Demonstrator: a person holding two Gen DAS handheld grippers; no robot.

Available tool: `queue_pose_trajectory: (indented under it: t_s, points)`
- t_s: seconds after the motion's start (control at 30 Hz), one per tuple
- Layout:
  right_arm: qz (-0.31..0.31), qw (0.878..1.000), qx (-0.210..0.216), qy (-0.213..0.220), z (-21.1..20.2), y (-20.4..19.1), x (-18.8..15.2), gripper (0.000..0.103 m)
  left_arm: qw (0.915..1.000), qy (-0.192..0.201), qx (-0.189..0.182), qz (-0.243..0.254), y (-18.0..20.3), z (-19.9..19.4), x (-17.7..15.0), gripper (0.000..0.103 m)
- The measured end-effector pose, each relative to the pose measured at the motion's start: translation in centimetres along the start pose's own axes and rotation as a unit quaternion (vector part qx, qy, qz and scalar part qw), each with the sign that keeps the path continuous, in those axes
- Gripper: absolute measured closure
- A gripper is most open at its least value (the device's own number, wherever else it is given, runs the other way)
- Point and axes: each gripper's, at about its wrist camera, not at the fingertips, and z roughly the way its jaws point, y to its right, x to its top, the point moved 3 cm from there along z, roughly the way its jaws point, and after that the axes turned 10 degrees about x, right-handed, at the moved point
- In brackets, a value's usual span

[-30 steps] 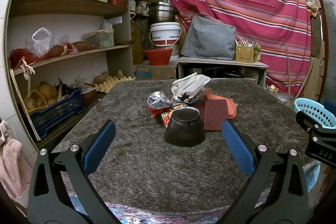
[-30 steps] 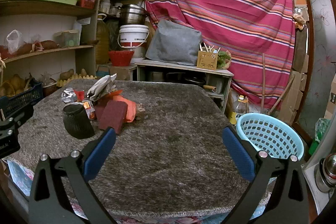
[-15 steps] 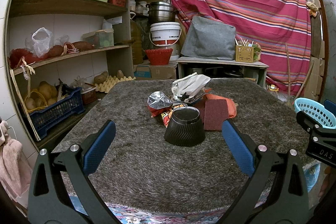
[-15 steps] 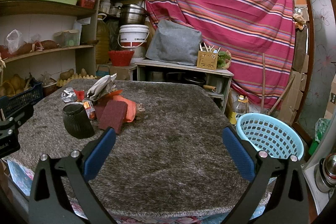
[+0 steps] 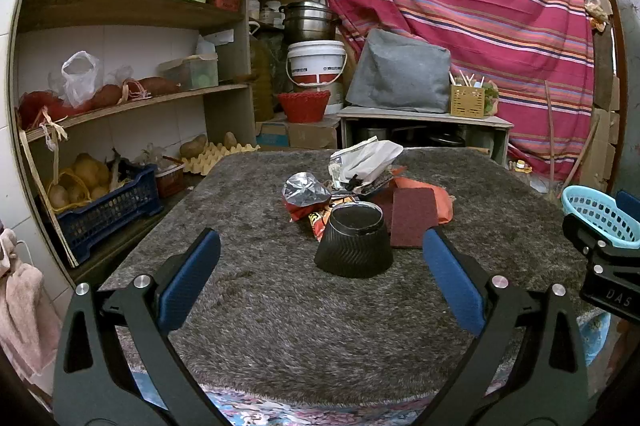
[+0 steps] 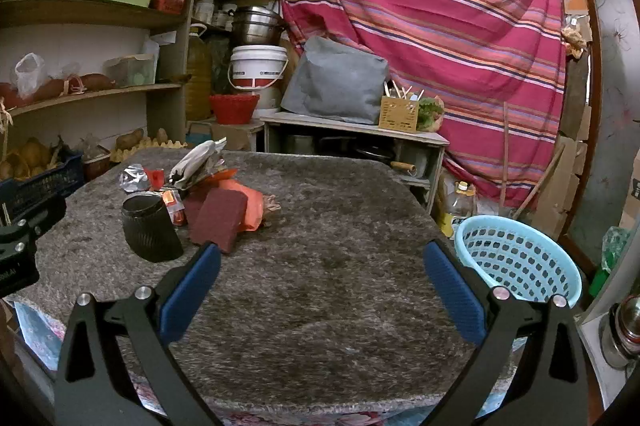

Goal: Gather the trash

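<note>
A pile of trash lies on the grey fuzzy table (image 5: 280,306): an upturned black ribbed cup (image 5: 354,246), a maroon scouring pad (image 5: 414,216), an orange wrapper (image 5: 442,198), a crumpled foil snack bag (image 5: 304,190) and a white-grey bag (image 5: 366,158). My left gripper (image 5: 320,278) is open and empty, just short of the cup. My right gripper (image 6: 320,282) is open and empty over bare table, with the cup (image 6: 148,230) and pad (image 6: 220,218) to its front left. A light blue basket (image 6: 520,262) stands off the table's right edge.
Shelves (image 5: 120,106) with produce, boxes and a blue crate (image 5: 104,214) line the left wall. A low bench (image 6: 352,130) with a grey cover, a white bucket (image 6: 258,66) and a striped red cloth (image 6: 440,26) stand behind the table.
</note>
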Motion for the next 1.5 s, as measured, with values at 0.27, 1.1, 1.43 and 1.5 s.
queue_pose_trajectory:
  t_s: [0.27, 1.1, 1.43, 1.5]
  points:
    - [0.002, 1.000, 0.003, -0.003, 0.18, -0.02, 0.11, 0.004, 1.0000, 0.000, 0.000, 0.001, -0.01, 0.03, -0.06, 0.005]
    - [0.004, 1.000, 0.004, -0.004, 0.25, 0.04, 0.14, 0.004, 1.0000, -0.002, 0.000, 0.001, 0.15, -0.02, 0.11, 0.005]
    - [0.004, 1.000, 0.003, -0.005, 0.28, 0.09, 0.17, 0.004, 1.0000, -0.002, 0.000, 0.001, 0.10, 0.03, -0.01, 0.005]
    - [0.004, 1.000, 0.003, -0.005, 0.35, 0.13, 0.18, 0.004, 1.0000, -0.003, 0.000, 0.002, 0.12, 0.09, -0.07, 0.005]
